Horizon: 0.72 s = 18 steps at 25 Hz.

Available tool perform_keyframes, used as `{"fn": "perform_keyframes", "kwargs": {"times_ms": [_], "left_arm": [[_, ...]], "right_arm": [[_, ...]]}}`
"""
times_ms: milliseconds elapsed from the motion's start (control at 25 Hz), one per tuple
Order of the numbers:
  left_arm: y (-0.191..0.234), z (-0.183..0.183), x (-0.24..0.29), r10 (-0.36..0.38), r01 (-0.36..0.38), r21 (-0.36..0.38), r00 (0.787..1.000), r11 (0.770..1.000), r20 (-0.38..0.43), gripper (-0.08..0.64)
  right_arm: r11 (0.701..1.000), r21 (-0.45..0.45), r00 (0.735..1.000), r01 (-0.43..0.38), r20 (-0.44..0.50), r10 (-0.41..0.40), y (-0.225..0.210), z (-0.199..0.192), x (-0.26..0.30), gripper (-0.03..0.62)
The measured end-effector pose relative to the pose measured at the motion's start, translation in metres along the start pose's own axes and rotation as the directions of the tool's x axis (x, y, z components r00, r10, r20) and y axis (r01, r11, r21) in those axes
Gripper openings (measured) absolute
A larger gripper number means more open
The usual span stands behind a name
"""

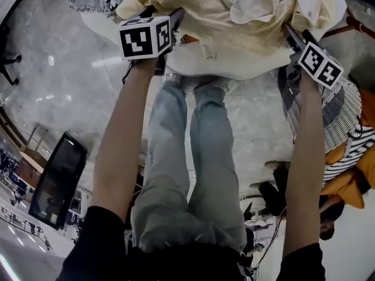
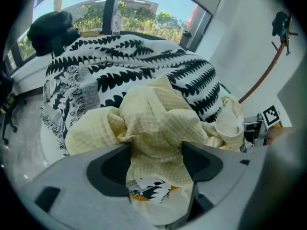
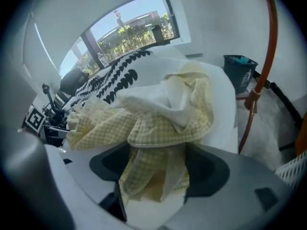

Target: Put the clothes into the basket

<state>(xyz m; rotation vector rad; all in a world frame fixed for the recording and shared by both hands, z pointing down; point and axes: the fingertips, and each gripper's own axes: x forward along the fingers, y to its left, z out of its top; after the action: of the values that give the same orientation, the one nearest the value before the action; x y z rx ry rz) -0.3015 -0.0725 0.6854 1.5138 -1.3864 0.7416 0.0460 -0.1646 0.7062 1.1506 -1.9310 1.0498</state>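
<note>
A pale yellow checked garment point(image 1: 222, 16) lies crumpled on top of a heap of clothes in a white basket point(image 1: 234, 66). Under and behind it lies a black-and-white leaf-patterned cloth point(image 2: 129, 66). My left gripper point(image 1: 173, 23) is at the garment's left end. In the left gripper view a fold of the yellow garment point(image 2: 158, 123) lies between the wide jaws of the left gripper point(image 2: 156, 159). My right gripper point(image 1: 291, 35) is at the right end. The right gripper point(image 3: 156, 166) also stands wide, and the yellow garment point(image 3: 153, 123) hangs loosely between its jaws.
A white mesh basket point(image 1: 345, 127) with striped and orange clothes stands at the right. The person's legs point(image 1: 187, 157) are below the heap on a grey marble floor. A dark flat screen point(image 1: 58, 180) lies at the left. A brown curved pipe point(image 3: 261, 80) and a dark bin point(image 3: 240, 66) stand beyond the basket.
</note>
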Motion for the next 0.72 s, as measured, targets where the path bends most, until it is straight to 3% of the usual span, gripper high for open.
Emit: {"fn": "perform_keyframes", "kwargs": {"times_ms": [160,360,440,480,520,600,720], "left_arm": [[-0.004,0.025,0.022,-0.019,0.019,-0.038,1.000,0.999,0.014,0.308],[-0.004,0.033,0.025,0.034,-0.032,-0.040,0.999,0.999,0.029,0.307],[0.001,0.032,0.032,0.045,-0.043,-0.041,0.997,0.998,0.056,0.306],[0.000,0.030,0.033,0.040,-0.037,-0.046,0.997,0.998,0.063,0.295],[-0.001,0.027,0.033,0.022,-0.018,-0.057,0.998,0.998,0.063,0.247],[-0.007,0.021,0.035,-0.041,0.045,-0.096,0.998,0.994,0.045,0.122],[-0.010,0.015,0.034,-0.105,0.103,-0.103,0.995,0.989,-0.005,0.081]], "right_arm": [[0.998,-0.066,0.998,0.007,-0.056,-0.011,-0.002,0.033,0.025,0.318],[1.000,0.024,1.000,-0.010,-0.006,0.011,0.008,0.038,0.015,0.304],[0.998,0.056,0.999,-0.030,0.014,0.029,0.012,0.032,0.023,0.235],[0.998,0.060,0.999,-0.034,0.019,0.033,0.014,0.029,0.025,0.161],[0.997,0.060,0.999,-0.038,0.021,0.036,0.017,0.027,0.027,0.099],[0.996,0.075,0.999,-0.053,0.018,0.052,0.026,0.023,0.028,0.051],[0.983,0.132,0.992,-0.126,0.024,0.124,0.050,0.021,0.026,0.040]]}}
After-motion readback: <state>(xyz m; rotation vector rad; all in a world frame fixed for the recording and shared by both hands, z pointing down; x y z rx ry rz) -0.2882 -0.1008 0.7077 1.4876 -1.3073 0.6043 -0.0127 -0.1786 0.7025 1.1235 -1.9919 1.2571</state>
